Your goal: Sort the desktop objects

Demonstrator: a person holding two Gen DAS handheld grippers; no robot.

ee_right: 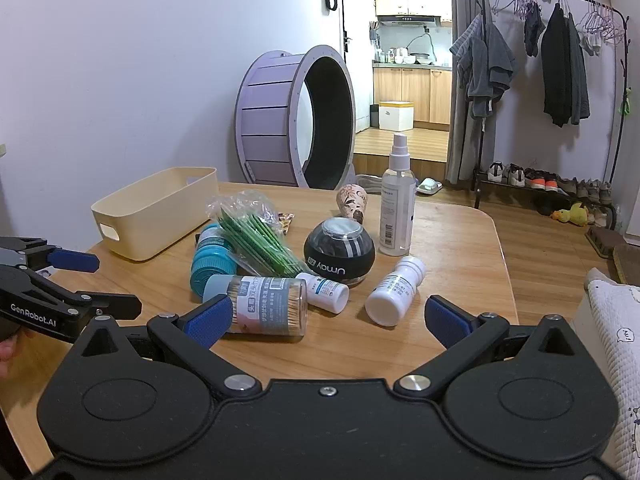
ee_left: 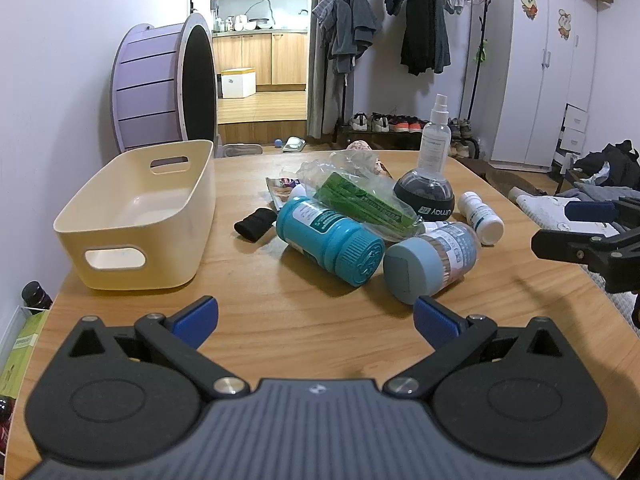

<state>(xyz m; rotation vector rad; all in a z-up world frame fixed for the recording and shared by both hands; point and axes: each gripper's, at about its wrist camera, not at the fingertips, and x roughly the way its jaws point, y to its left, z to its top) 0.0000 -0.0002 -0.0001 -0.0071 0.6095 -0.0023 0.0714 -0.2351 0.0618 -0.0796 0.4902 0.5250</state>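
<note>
Now your left gripper point(ee_left: 316, 318) and right gripper point(ee_right: 328, 322) hover with fingers apart at the table's point(ee_left: 304, 340) near edge; the clutter, teal bottle point(ee_left: 330, 240) foremost, lies mid-table, beige bin point(ee_left: 136, 216) alongside its left edge.

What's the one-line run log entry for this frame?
left gripper: open, empty | right gripper: open, empty | cream plastic bin: empty | teal plastic bottle, clear toothpick jar: lying on wooden table, unsorted
</note>
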